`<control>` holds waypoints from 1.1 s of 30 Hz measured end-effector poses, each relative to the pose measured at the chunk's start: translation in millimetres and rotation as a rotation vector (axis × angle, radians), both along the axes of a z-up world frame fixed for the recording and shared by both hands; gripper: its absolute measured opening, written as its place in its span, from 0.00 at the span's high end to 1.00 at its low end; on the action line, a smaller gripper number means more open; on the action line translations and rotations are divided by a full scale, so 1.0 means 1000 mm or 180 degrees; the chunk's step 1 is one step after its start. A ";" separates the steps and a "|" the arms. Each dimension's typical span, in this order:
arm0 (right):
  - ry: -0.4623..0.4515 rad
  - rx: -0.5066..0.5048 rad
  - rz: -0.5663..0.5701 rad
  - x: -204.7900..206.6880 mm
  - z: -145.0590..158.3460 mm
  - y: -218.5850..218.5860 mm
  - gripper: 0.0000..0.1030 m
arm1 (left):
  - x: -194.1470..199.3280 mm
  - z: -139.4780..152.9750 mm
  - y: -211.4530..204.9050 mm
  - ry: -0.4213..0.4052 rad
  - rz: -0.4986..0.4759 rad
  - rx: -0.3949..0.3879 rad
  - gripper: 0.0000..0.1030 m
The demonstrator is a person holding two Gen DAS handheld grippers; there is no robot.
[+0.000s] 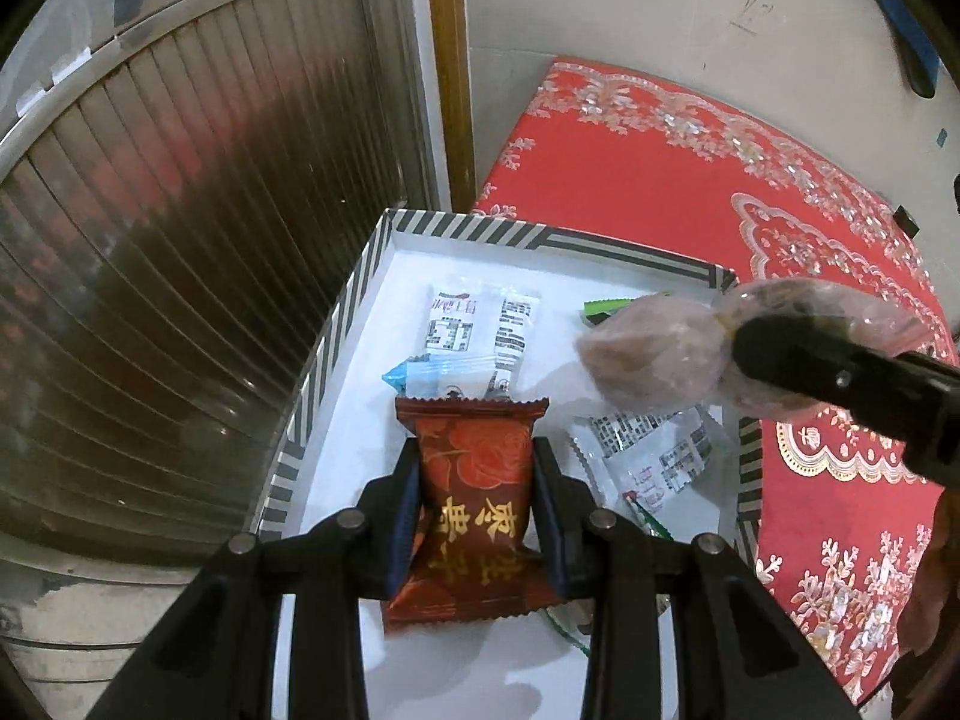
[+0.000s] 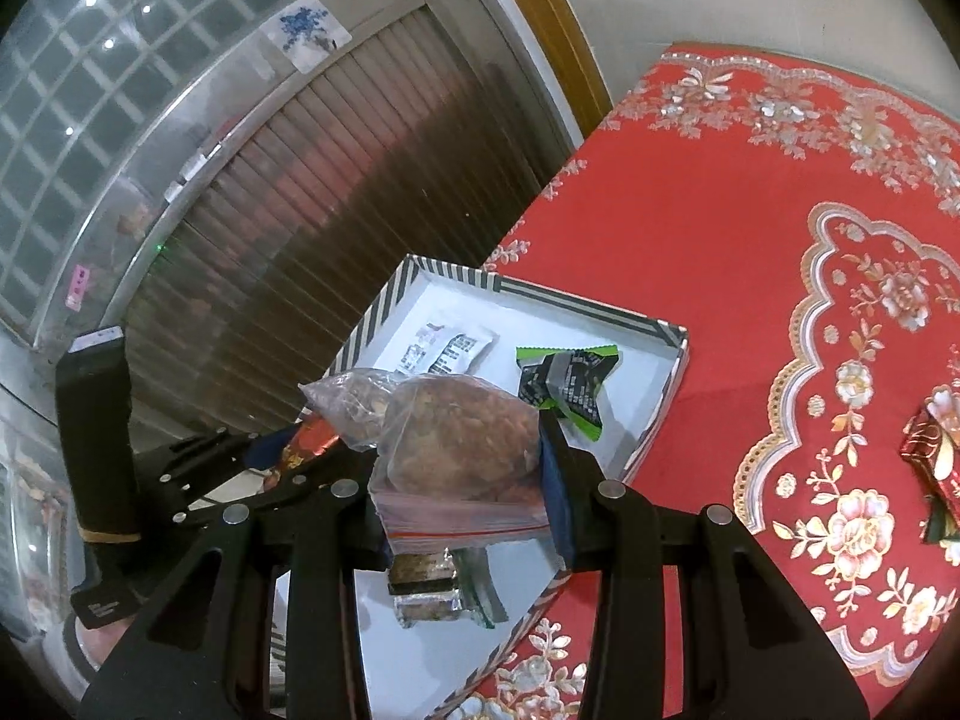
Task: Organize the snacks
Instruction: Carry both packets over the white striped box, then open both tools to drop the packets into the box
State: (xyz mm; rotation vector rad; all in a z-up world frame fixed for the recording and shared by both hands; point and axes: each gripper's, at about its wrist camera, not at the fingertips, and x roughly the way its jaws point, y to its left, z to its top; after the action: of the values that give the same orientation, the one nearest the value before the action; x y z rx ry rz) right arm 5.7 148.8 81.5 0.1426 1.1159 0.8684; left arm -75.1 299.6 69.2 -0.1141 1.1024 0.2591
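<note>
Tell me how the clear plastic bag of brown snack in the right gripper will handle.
The clear plastic bag of brown snack probably flops: its loose end sticks out past the right gripper. The glossy film may slip. Contents look crumbly, likely fragile.

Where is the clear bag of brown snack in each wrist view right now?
Left wrist: clear bag at right of centre, over the striped box, held by the right gripper.
Right wrist: clear bag at centre, between the fingers.
Shared landmark: the striped box.
</note>
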 end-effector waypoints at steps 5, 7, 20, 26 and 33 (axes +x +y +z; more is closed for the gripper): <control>0.0036 -0.0030 0.0002 0.004 -0.008 0.006 0.64 | 0.002 -0.004 0.001 0.0032 -0.0006 -0.0012 0.65; 0.0037 -0.0056 0.0001 0.005 -0.012 0.009 0.64 | 0.003 -0.005 0.001 0.0042 -0.0005 -0.0009 0.65; 0.0069 -0.0164 0.0099 0.002 -0.031 0.018 0.64 | 0.008 -0.014 0.006 0.0112 0.0048 -0.0047 0.65; -0.0043 -0.0287 0.0247 -0.007 -0.030 0.019 0.60 | 0.009 -0.014 0.010 0.0120 0.0088 -0.0114 0.63; -0.0073 -0.0276 0.0422 -0.020 -0.019 0.015 0.42 | 0.001 -0.001 0.018 0.0056 0.0181 -0.0138 0.39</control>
State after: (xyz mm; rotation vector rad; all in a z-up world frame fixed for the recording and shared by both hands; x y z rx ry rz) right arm -14.6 164.0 62.1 -0.0132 1.1492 0.9354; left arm -74.4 317.2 68.4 -0.1822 1.1238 0.2875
